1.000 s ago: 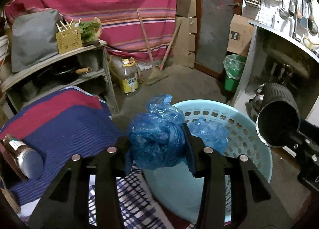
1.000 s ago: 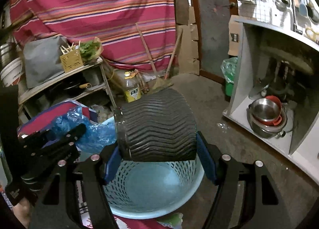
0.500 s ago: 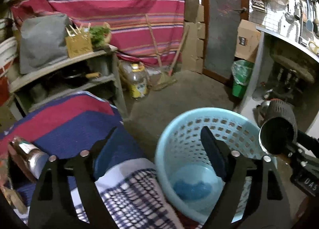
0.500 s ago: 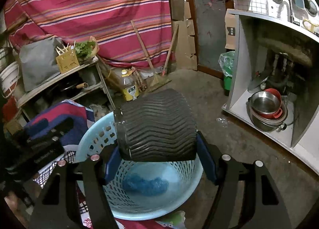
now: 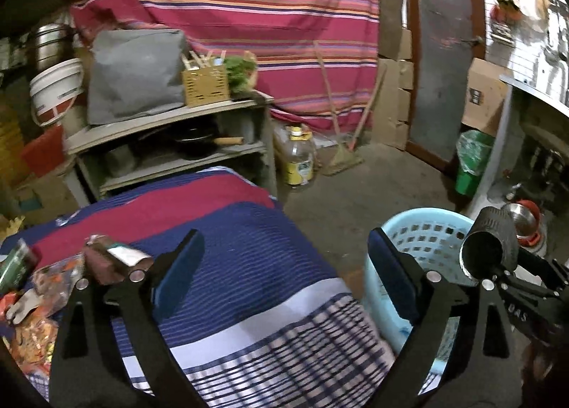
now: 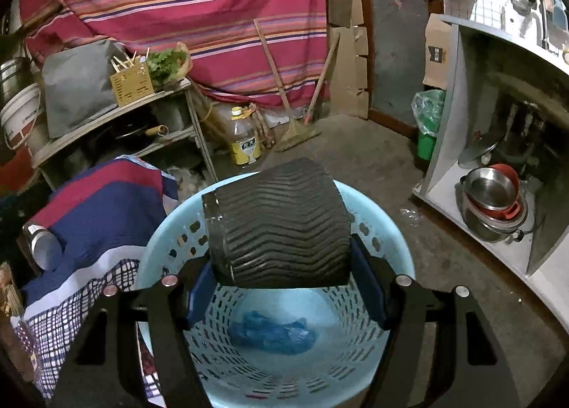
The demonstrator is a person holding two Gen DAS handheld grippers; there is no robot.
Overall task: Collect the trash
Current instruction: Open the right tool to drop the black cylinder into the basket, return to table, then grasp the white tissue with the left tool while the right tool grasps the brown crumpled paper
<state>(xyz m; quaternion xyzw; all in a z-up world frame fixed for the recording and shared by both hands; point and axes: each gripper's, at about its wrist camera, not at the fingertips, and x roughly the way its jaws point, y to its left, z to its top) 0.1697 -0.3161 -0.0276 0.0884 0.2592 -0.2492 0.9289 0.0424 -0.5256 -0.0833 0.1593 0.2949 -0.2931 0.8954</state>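
My right gripper (image 6: 282, 287) is shut on a black ribbed paper cup (image 6: 281, 219) and holds it on its side over the light blue basket (image 6: 394, 251). A crumpled blue plastic bag (image 6: 272, 331) lies on the basket's bottom. My left gripper (image 5: 284, 266) is open and empty above the striped blanket (image 5: 249, 248), left of the basket (image 5: 423, 230). The cup (image 5: 489, 248) and the right gripper show at the right of the left wrist view. Snack wrappers (image 5: 32, 301) and a brown bottle (image 5: 113, 258) lie on the blanket at the left.
A grey shelf (image 5: 170, 145) with a pan stands behind the blanket. An oil jug (image 5: 297, 155), a broom (image 5: 341, 152) and a green bin (image 5: 473, 162) stand on the floor. A white cabinet with metal bowls (image 6: 492, 194) is at the right.
My left gripper opened and dropped the blue bag into the basket, then swung left over the blanket. The right gripper kept the cup above the basket.
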